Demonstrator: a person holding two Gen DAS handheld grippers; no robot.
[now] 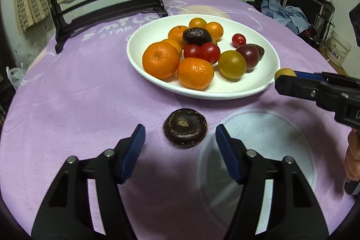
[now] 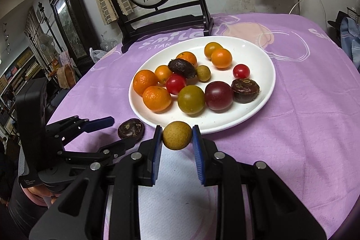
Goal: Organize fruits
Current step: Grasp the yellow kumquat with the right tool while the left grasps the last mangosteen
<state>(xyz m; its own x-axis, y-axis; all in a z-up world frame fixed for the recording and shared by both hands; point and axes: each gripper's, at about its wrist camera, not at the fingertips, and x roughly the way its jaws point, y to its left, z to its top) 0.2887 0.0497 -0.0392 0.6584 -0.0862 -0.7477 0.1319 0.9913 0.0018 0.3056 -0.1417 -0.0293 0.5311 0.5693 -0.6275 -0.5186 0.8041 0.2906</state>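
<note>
The right claw point(image 2: 176, 136) gripped a small tan round fruit point(image 2: 176, 135) between its blue pads, held just off the white plate's point(image 2: 258, 105) rim at six o'clock. The left claw point(image 1: 180, 138) stood half open, pads clear of the dark flat water chestnut point(image 1: 185, 131) lying on the purple-clothed table point(image 1: 90, 93) just ahead of its fingertips. Tangerines point(image 1: 161, 60), cherry tomatoes point(image 1: 209, 52) and more chestnuts filled the plate at twelve o'clock.
</note>
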